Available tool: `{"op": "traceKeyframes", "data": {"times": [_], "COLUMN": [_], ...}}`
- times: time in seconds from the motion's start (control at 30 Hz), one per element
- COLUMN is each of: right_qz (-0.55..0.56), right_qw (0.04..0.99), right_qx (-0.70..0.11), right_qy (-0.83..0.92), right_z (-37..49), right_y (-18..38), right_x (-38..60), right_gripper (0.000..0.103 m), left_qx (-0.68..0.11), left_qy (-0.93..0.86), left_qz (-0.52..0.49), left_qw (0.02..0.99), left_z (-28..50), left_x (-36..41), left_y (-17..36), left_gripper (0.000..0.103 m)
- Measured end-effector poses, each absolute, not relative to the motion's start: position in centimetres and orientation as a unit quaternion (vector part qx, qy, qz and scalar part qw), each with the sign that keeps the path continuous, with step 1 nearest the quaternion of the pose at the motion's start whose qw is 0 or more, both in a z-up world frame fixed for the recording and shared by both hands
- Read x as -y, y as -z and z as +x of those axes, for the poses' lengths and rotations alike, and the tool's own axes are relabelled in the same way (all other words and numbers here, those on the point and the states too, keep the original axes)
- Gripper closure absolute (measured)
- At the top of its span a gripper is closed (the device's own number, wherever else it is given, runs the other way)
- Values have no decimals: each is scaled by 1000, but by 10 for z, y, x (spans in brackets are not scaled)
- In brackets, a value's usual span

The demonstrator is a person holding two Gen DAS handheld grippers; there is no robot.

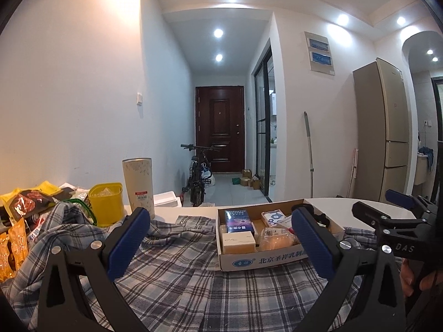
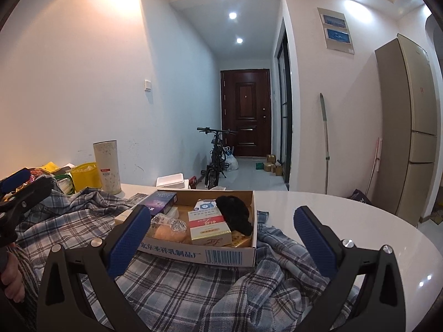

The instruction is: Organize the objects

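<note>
A shallow cardboard box (image 1: 263, 260) (image 2: 193, 254) rests on a crumpled plaid shirt (image 1: 180, 276) (image 2: 193, 290) spread over the white table (image 2: 360, 221). Inside lie a purple carton (image 1: 236, 220) (image 2: 160, 202), a cream box (image 1: 238, 242), a wrapped bun (image 1: 274, 239) (image 2: 166, 229), a red-and-gold pack (image 2: 209, 228) and a black fluffy item (image 2: 235, 213). My left gripper (image 1: 220, 215) hovers open in front of the box, nothing between its blue pads. My right gripper (image 2: 221, 211) is open too, just right of the left one, facing the box's near right corner.
A tall cream canister (image 1: 139, 186) and a yellow tub (image 1: 106, 203) stand at the table's back left, beside a heap of snack packets (image 1: 25, 204). Beyond the table are a bicycle (image 1: 198, 177), a mop (image 1: 308, 149) and a fridge (image 1: 384, 130).
</note>
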State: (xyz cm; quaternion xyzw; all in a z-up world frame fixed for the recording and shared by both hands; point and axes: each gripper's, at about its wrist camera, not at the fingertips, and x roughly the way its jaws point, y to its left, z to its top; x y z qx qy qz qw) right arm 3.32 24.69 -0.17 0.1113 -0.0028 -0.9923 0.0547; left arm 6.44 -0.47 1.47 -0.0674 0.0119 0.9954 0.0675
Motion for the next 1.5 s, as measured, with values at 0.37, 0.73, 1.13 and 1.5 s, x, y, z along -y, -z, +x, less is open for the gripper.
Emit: {"op": "traceKeyframes", "data": {"times": [0.37,0.73,1.13,1.5], "right_qz": [107,102,101,101], "right_qw": [53,53,53,54], "right_qx": [2,0,0,-1], "right_qy": [993,993,993,993], "right_z": [35,37,37,38], "right_y": [1,1,0,-1], "right_x": [-247,-247,-246,-245], "right_gripper": [0,0,0,0], "left_qx": [-32,-35,-35,-33], "left_qy": [-996,-995,-995,-995], "left_qz": [-47,-46,-53,-60], "left_qw": [73,75,74,73], "left_z": [73,75,71,69], "left_x": [-4,-6,-3,0], "left_y": [-16,-16,-15,-15], "left_gripper": [0,0,0,0]}}
